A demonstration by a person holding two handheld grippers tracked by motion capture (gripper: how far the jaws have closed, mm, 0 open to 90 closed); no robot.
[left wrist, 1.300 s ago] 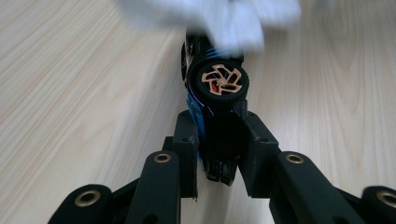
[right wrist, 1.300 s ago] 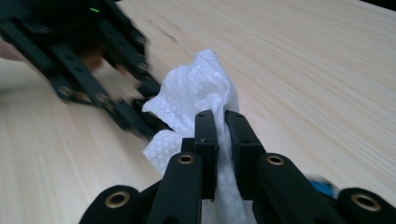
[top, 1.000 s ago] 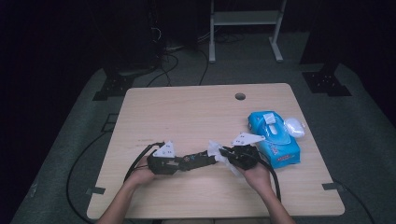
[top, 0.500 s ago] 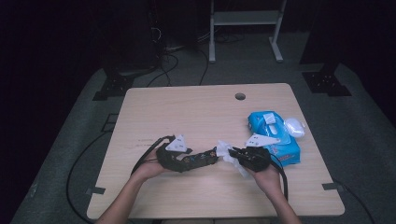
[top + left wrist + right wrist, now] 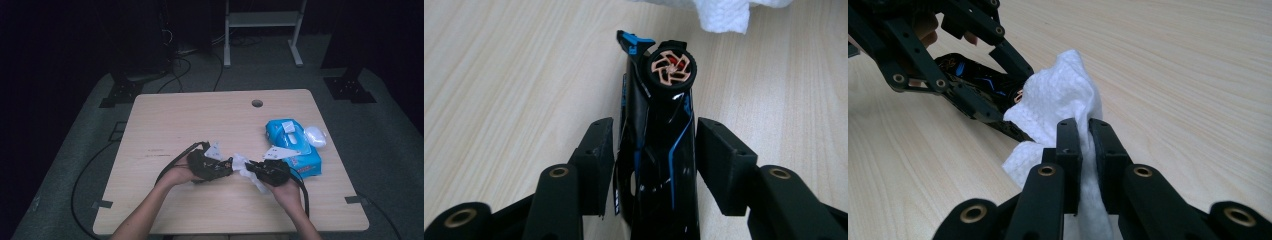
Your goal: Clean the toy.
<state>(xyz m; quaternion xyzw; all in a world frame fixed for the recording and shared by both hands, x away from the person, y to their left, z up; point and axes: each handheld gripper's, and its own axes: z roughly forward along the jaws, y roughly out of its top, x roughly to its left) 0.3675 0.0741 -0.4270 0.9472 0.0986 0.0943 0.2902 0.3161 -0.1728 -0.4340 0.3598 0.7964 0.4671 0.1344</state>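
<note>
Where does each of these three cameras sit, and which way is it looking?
High view: above the table, looking forward and down; forearms and both grippers show.
Left gripper view: rides the left gripper, looking along its fingers at the black toy car.
Right gripper view: rides the right gripper, fingers pinching the white wipe.
All three share the wipe.

To your right on the wooden table (image 5: 165, 120) lies a blue wipes packet (image 5: 295, 150), a small white object (image 5: 315, 136) touching its far-right edge.
</note>
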